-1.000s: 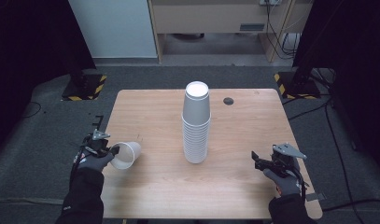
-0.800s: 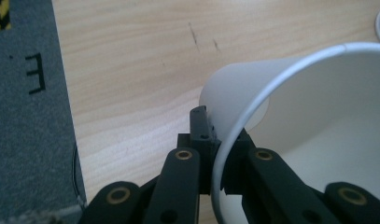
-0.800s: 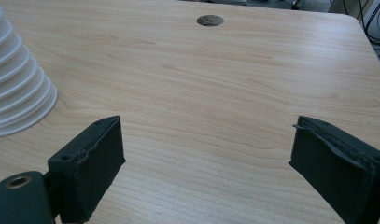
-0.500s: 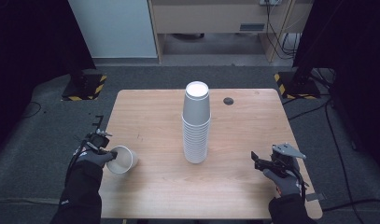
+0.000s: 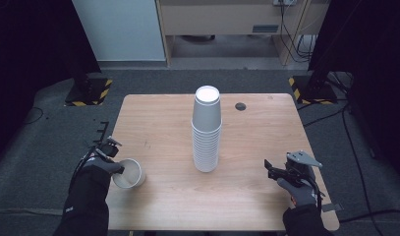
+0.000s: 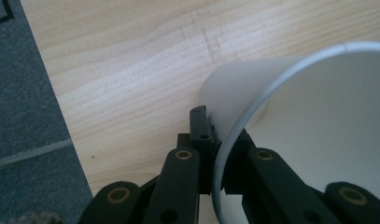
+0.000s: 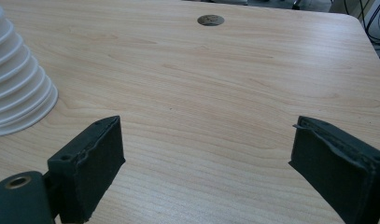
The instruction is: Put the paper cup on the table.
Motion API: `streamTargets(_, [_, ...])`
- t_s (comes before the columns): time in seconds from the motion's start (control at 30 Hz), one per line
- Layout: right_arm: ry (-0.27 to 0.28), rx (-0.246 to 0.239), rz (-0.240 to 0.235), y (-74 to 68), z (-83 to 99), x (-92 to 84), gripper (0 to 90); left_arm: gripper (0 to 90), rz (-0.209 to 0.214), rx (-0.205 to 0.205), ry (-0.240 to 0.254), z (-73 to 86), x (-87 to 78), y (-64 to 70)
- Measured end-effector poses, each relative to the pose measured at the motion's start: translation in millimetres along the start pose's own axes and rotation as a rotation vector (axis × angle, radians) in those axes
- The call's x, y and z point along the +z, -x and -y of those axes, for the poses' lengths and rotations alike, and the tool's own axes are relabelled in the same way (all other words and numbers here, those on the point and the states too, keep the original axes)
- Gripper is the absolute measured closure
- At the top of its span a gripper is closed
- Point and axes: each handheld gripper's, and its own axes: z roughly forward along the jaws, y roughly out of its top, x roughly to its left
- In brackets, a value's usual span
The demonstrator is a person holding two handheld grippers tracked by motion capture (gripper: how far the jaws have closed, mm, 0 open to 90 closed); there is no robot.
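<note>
one wooden table (image 5: pixel 163 118), one tall stack of white paper cups (image 5: pixel 206 130) standing mouth-down at its centre, one single white paper cup (image 5: pixel 129 173) near the front left edge, and two grippers. the individual cups in the stack are too tightly nested to count.

left gripper (image 6: pixel 215 149): jaws pressed together on the rim of the single cup, one jaw outside the wall, one inside the mouth. the cup is tilted, its mouth toward the camera of the left gripper view, its base low against the table. the cup is plain white with a thin rolled rim and a smooth interior.

right gripper (image 7: pixel 204 140): jaws spread wide, nothing between them, near the front right edge, well apart from the stack. a small dark round insert (image 5: pixel 241 106) sits in the tabletop behind the stack.
</note>
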Motion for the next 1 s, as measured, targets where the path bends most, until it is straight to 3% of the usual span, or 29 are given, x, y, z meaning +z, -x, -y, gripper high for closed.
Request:
streamTargets(0.3, [0.0,-0.002,-0.001,-0.1,0.0,0.0,9.5,80.4,0.009,-0.015,0.011,-0.9,2.4,0.8])
streamTargets(0.4, [-0.001,-0.002,-0.002,-0.1,0.0,0.1,9.5,77.9,0.01,-0.014,0.036,-1.0,3.3,0.9])
streamTargets(0.5, [0.0,-0.003,-0.001,-0.1,0.0,0.1,9.5,69.5,0.018,-0.02,0.075,0.5,3.3,0.7])
streamTargets(0.53, [0.001,-0.002,-0.001,0.0,-0.1,-0.1,9.5,66.8,0.019,-0.021,0.119,2.6,2.5,0.2])
streamTargets(0.77, [0.002,0.0,0.001,0.0,-0.1,-0.1,9.4,58.5,0.025,-0.041,0.262,15.2,-0.2,-2.1])
streamTargets(0.9, [0.004,0.001,0.001,0.1,-0.2,-0.5,9.4,53.3,-0.002,-0.038,0.397,22.9,-6.3,-1.8])
streamTargets(1.0, [0.008,0.001,0.003,0.6,-0.5,-0.8,9.4,47.3,-0.007,-0.05,0.537,29.8,-10.4,0.2])
